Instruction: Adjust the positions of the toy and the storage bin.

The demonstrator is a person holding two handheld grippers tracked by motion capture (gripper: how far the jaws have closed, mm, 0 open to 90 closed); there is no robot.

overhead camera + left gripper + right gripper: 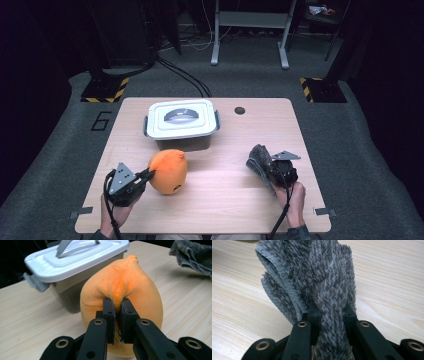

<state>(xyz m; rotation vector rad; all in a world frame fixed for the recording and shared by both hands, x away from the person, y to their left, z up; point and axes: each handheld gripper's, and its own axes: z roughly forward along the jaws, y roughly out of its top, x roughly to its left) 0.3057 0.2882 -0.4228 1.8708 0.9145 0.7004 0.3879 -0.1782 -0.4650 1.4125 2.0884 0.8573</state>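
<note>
An orange plush toy [169, 171] shaped like a fruit rests on the wooden table [225, 200], just in front of the box. My left gripper [147, 175] is shut on a pinch of its fabric; in the left gripper view the jaws squeeze a fold of the orange plush toy [120, 287]. On the right side of the table, my right gripper [267, 167] is shut on a grey fuzzy cloth [260, 159]. The right gripper view shows the grey fuzzy cloth [312, 272] bunched between the jaws and draping onto the table.
A grey plastic box with a white latched lid and handle [181, 122] stands at the back of the table. A small dark round hole [240, 110] sits in the tabletop to the box's right. Beyond the table are cables and stand legs on grey carpet.
</note>
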